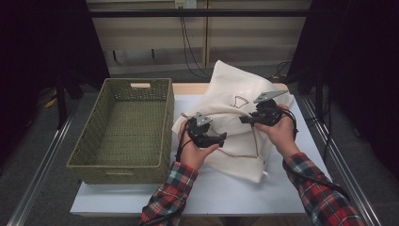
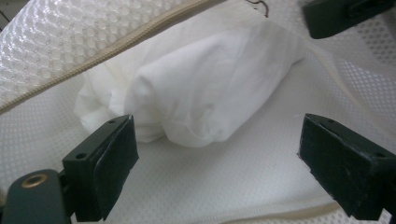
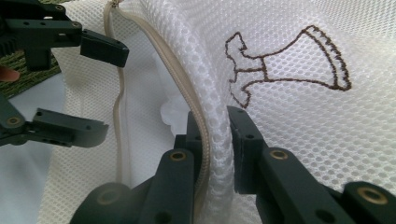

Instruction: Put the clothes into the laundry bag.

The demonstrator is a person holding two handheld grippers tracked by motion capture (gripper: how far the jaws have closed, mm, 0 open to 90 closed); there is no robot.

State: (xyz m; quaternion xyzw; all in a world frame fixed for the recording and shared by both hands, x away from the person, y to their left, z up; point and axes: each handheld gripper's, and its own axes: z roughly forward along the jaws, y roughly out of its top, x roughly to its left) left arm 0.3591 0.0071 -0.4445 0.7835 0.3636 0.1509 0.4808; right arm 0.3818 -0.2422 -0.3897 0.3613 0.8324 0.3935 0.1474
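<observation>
A white mesh laundry bag (image 1: 235, 89) with a brown embroidered dress outline (image 3: 285, 60) lies on the table, its zipped mouth held apart. My right gripper (image 3: 215, 130) is shut on the upper zipper edge (image 3: 163, 56) of the bag and lifts it; in the high view the right gripper (image 1: 244, 120) is at the bag's middle. My left gripper (image 2: 219, 135) stands open at the bag's mouth, with nothing between its pads. Just beyond its jaws a crumpled white cloth (image 2: 205, 84) lies inside the bag. From above, the left gripper (image 1: 221, 138) sits at the bag's left side.
An empty green woven basket (image 1: 164, 136) stands on the left half of the white table (image 1: 226, 193). The person's plaid sleeves come in from the bottom edge. Dark floor and metal rails flank the table on both sides.
</observation>
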